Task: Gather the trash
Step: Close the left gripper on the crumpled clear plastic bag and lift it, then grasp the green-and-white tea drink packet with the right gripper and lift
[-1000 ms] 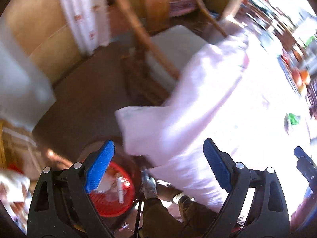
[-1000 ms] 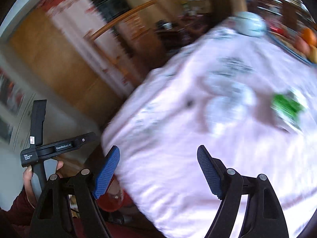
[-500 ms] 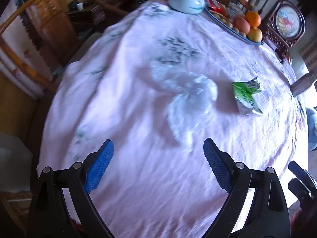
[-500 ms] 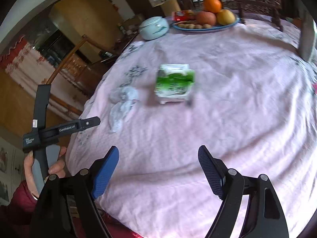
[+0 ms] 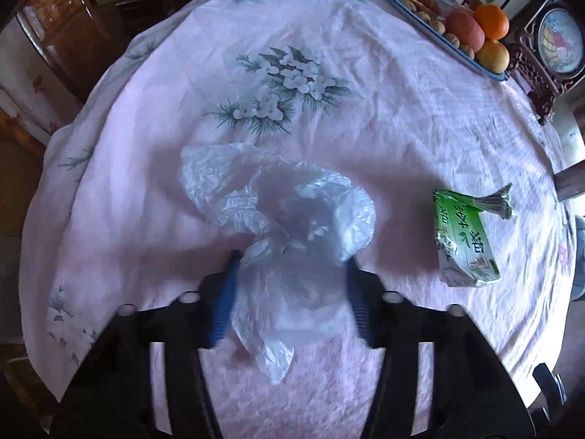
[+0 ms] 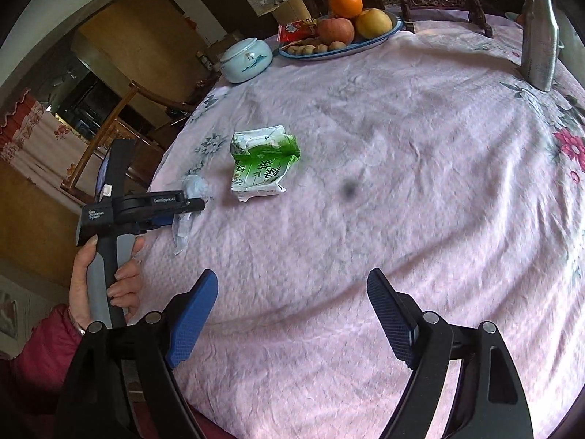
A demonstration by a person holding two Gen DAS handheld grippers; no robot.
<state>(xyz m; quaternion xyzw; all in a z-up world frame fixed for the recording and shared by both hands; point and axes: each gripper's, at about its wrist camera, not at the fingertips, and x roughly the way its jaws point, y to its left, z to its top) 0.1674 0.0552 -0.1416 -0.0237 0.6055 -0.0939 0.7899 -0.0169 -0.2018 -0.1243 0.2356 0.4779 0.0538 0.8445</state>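
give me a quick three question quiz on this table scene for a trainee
1. True or false: the left gripper has the crumpled plastic bag between its closing jaws.
2. Which piece of trash lies untouched on the pink tablecloth? A) a green packet B) a glass bottle C) a newspaper
3. Fill in: the right gripper is ____ and holds nothing.

Key: 1 true; 2 A, the green packet; 3 open.
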